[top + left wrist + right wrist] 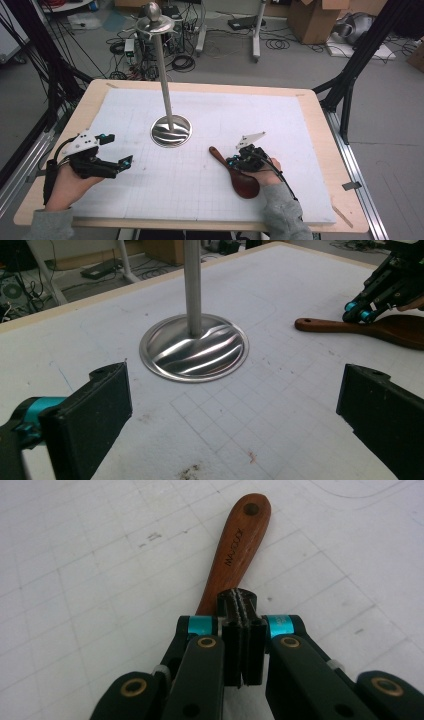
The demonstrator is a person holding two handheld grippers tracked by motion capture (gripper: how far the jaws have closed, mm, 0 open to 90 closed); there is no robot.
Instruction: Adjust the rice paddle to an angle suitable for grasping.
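Observation:
A dark brown wooden spoon (246, 184) lies flat on the white gridded mat (210, 200), bowl toward me, handle (240, 540) pointing away. My right gripper (231, 161) sits low over the handle's middle. In the right gripper view its jaws (242, 600) are shut pad against pad, and the handle passes beneath their tips; I cannot tell if they touch it. My left gripper (116, 148) rests at the mat's left side, jaws wide open with nothing between them (235, 410). The spoon (350, 326) and the right gripper (359, 312) also show in the left gripper view, at the upper right.
A metal stand with a round shiny base (171, 131) and a tall pole (164, 70) rises from the mat's middle, between and beyond both grippers; its base (194, 347) lies straight ahead of the left jaws. The wooden table edge (325, 150) frames the mat.

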